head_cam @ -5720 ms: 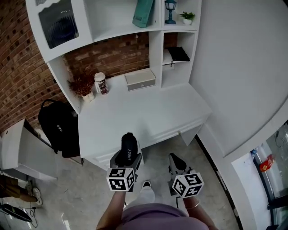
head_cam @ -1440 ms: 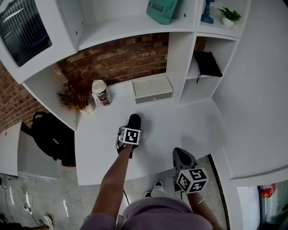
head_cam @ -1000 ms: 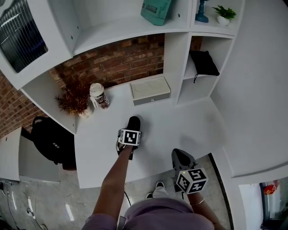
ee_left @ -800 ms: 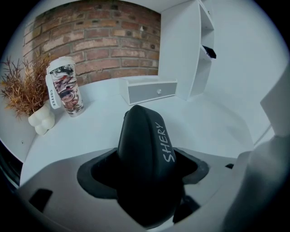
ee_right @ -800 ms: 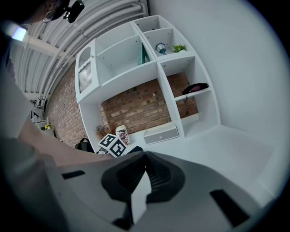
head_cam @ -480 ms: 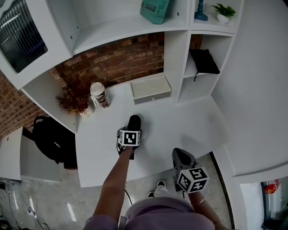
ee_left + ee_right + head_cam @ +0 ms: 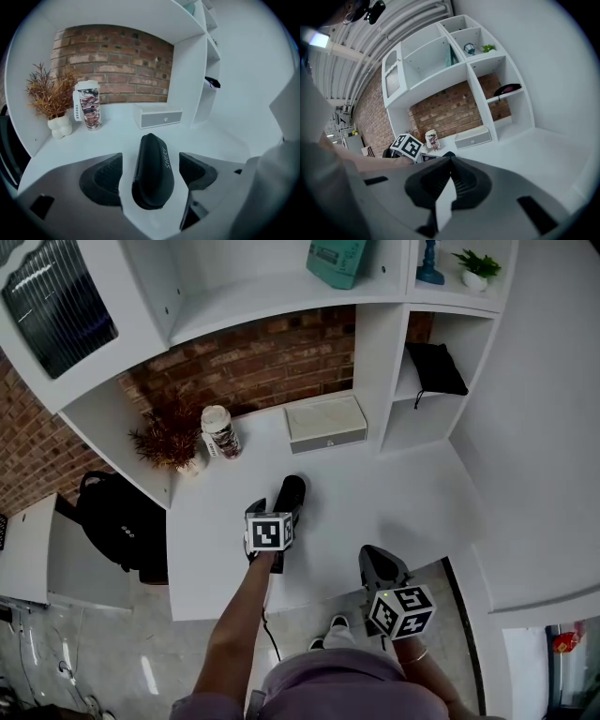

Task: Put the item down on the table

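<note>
A black oblong case (image 7: 289,495) with white lettering lies flat on the white table (image 7: 375,493), left of its middle. My left gripper (image 7: 275,512) reaches over the table just behind it. In the left gripper view the case (image 7: 152,171) rests between the two pads (image 7: 108,176), and a gap shows on each side. My left gripper (image 7: 151,172) is open and nothing presses on the case. My right gripper (image 7: 378,568) hangs off the table's front edge. Its jaws (image 7: 449,180) are shut with nothing in them.
At the back of the table stand a white drawer box (image 7: 325,424), a patterned coffee cup (image 7: 221,432) and a dried plant in a white vase (image 7: 169,439). A black pouch (image 7: 436,367) lies in the right shelf cubby. A black backpack (image 7: 122,521) sits on the floor at left.
Several seconds ago my left gripper carried the case in front of the table. Now the case lies on the table and more of it shows beyond the gripper. The right gripper has stayed put.
</note>
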Action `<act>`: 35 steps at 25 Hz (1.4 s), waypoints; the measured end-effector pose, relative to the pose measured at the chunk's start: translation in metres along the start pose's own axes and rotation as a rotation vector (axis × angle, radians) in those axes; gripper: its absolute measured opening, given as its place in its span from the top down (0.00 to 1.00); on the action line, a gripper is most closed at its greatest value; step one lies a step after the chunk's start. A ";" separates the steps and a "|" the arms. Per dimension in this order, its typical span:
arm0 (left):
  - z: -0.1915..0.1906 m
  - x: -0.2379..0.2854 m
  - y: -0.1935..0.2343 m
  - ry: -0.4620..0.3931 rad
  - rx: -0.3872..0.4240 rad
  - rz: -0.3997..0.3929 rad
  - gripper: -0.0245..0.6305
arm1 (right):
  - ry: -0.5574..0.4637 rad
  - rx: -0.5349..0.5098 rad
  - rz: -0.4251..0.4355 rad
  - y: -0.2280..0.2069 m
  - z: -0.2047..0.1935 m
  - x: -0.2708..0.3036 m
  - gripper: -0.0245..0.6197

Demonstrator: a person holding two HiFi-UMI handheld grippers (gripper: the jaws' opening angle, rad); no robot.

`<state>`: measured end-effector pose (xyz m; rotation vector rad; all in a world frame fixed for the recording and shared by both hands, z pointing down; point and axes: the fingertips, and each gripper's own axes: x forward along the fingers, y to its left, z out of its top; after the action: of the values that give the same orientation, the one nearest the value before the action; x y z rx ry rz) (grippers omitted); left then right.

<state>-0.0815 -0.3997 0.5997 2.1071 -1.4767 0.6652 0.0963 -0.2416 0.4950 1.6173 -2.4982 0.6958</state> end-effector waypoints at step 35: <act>-0.016 -0.186 -0.021 -0.365 -0.075 0.085 0.93 | -0.001 -0.040 0.143 0.038 0.005 -0.003 0.97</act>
<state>-0.1195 -0.2504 0.4915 2.1996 -1.7595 0.2550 0.0644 -0.2288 0.4767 1.4378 -2.6306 0.6547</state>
